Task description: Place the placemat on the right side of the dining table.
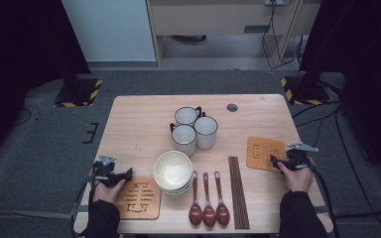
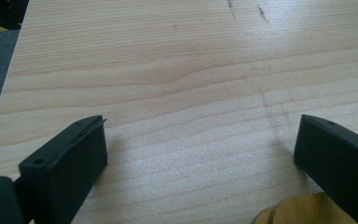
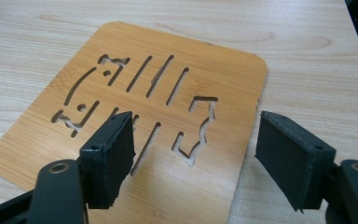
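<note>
The bamboo trivet (image 3: pixel 135 121) lies flat at the right of the high view, on the table (image 1: pixel 139 124). It looks thin, stiff, light and smooth, so an edge pinch should suit best. The right gripper (image 3: pixel 196 154), jaws spread, straddles its near right corner without pinching it. At lower left the left gripper (image 2: pixel 200 154) hangs open over bare wood.

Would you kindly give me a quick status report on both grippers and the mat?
Left gripper open over bare table. Right gripper open over right bamboo mat, not gripping. Mat lies flat. Nothing in the way.
</note>
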Available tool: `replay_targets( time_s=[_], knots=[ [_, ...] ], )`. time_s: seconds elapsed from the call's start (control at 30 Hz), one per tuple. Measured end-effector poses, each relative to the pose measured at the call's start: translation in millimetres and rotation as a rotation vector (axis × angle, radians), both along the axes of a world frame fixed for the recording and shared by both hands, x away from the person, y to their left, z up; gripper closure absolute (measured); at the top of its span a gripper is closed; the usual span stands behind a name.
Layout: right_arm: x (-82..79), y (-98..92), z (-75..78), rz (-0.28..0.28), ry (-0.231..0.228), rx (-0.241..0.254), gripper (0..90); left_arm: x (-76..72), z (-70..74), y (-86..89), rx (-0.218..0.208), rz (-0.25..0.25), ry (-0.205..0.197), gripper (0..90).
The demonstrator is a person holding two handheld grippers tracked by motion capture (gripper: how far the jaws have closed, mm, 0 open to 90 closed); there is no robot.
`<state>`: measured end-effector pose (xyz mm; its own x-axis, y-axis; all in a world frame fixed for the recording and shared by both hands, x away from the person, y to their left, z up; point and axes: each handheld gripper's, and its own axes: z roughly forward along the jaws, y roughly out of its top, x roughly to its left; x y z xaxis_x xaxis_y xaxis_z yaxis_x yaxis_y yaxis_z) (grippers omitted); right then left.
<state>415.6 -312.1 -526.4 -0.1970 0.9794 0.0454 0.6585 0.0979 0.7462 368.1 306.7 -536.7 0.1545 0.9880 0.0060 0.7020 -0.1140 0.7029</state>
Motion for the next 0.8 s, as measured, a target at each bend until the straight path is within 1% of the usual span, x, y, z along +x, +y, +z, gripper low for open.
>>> replay_targets(
  time_s=[0.07, 0.17, 0.23, 0.33, 0.43, 0.47, 0.53, 0.6, 0.67, 0.73, 0.8],
  knots=[
    [-1.0, 1.4, 0.0, -0.016, 0.007, -0.001, 27.1, 0.0, 0.0, 0.0, 0.000, 0.000, 0.000, 1.6],
    [-2.3, 4.3, -2.3, -0.054, 0.006, 0.011, 23.8, 0.0, 0.0, 0.0, 0.000, 0.000, 0.000, 1.6],
    [-2.1, 6.6, -4.2, -0.061, 0.017, 0.015, 22.5, 0.0, 0.0, 0.0, 0.000, 0.000, 0.000, 1.6],
    [-1.9, 10.9, -6.8, -0.058, 0.026, 0.026, 20.9, 0.0, 0.0, 0.0, 0.000, 0.000, 0.000, 1.6],
    [-1.4, 13.9, -8.2, -0.062, 0.025, 0.003, 20.0, 0.0, 0.0, 0.0, 0.000, 0.000, 0.000, 1.6],
    [-1.6, 14.8, -8.9, -0.067, 0.031, -0.001, 19.8, 0.0, 0.0, 0.0, 0.000, 0.000, 0.000, 1.7],
    [-2.2, 16.8, -9.9, -0.072, 0.024, -0.014, 20.1, 0.0, 0.0, 0.0, 0.000, 0.000, 0.000, 1.7],
    [-2.5, 16.6, -10.0, -0.068, 0.019, -0.021, 20.5, 0.0, 0.0, 0.0, 0.000, 0.000, 0.000, 1.7],
    [-2.5, 16.6, -9.8, -0.071, 0.021, -0.015, 20.7, 0.0, 0.0, 0.0, 0.000, 0.000, 0.000, 1.6],
    [-1.8, 15.6, -9.2, -0.063, 0.027, -0.014, 20.8, 0.0, 0.0, 0.0, 0.000, 0.000, 0.000, 1.6],
    [-0.3, 13.8, -9.2, -0.041, 0.027, -0.016, 20.8, 0.0, 0.0, 0.0, 0.000, 0.000, 0.000, 1.6]
  ],
)
